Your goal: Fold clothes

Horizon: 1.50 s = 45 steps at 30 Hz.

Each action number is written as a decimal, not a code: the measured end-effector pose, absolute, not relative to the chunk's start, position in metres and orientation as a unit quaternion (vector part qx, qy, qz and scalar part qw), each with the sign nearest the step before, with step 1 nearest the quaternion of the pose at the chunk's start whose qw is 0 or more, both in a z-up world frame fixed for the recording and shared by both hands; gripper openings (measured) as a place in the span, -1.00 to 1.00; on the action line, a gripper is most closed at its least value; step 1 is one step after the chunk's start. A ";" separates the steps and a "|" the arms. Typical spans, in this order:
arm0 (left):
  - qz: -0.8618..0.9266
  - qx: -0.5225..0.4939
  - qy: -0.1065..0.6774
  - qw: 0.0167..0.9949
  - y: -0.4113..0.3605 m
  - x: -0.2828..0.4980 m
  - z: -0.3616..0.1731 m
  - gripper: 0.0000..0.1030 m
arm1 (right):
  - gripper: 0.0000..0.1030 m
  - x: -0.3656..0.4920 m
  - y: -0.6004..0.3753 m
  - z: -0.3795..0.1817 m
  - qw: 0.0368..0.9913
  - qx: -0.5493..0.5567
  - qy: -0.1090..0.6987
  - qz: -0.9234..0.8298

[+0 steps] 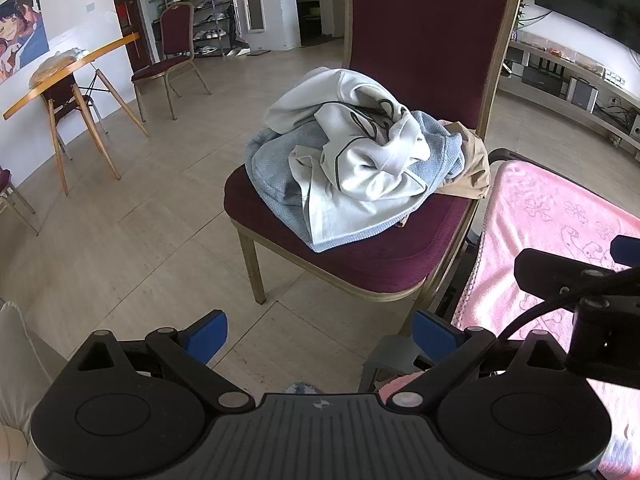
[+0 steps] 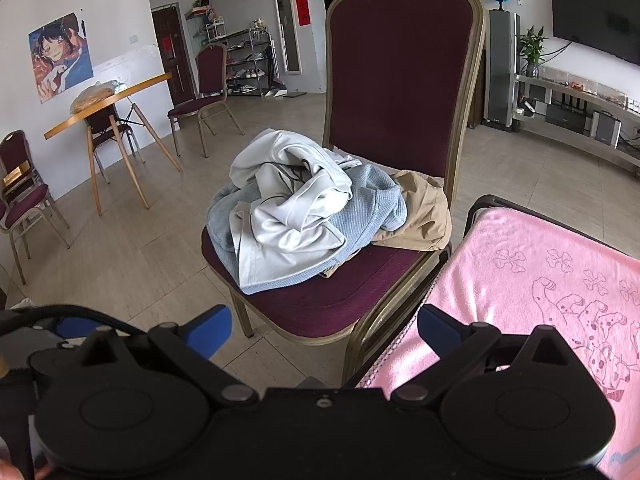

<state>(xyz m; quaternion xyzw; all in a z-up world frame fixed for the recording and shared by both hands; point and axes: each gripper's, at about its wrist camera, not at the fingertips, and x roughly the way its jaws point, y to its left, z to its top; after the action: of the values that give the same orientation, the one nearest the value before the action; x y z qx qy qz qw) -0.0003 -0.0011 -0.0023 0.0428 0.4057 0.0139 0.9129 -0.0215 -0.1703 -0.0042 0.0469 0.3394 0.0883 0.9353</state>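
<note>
The left hand-held gripper (image 1: 320,334) is held spread and empty, well short of the pile of clothes (image 1: 360,168) heaped on the maroon chair (image 1: 428,48), which lies straight ahead of it. The right hand-held gripper (image 2: 325,330) is likewise spread and empty, the pile being seen ahead and slightly left. The pink-covered counter (image 2: 532,280) is seen just right of the chair, and neither side can be judged clearly nearer.

left claw (image 1: 320,334): black housing, blue fingertips, silver pivot screws
right claw (image 2: 324,330): black body, blue fingertips, black cable at left

Clothes (image 1: 360,160) lie on chair (image 1: 360,264), left of table (image 1: 560,208).
</note>
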 end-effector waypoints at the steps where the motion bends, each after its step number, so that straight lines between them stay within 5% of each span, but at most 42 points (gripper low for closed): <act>1: 0.014 0.043 0.406 0.913 -0.001 0.000 -0.002 0.93 | 0.94 -0.021 -0.170 -0.004 0.935 0.047 0.340 0.088; 45: 0.012 0.040 0.407 0.912 0.001 0.002 -0.001 0.93 | 0.95 -0.020 -0.172 -0.003 0.935 0.044 0.342 0.087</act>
<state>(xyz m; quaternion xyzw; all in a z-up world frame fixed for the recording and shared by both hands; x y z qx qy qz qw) 0.0016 0.0010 -0.0006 0.0396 0.4073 0.0124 0.9124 -0.0203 -0.1724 -0.0028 0.0437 0.3422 0.0870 0.9346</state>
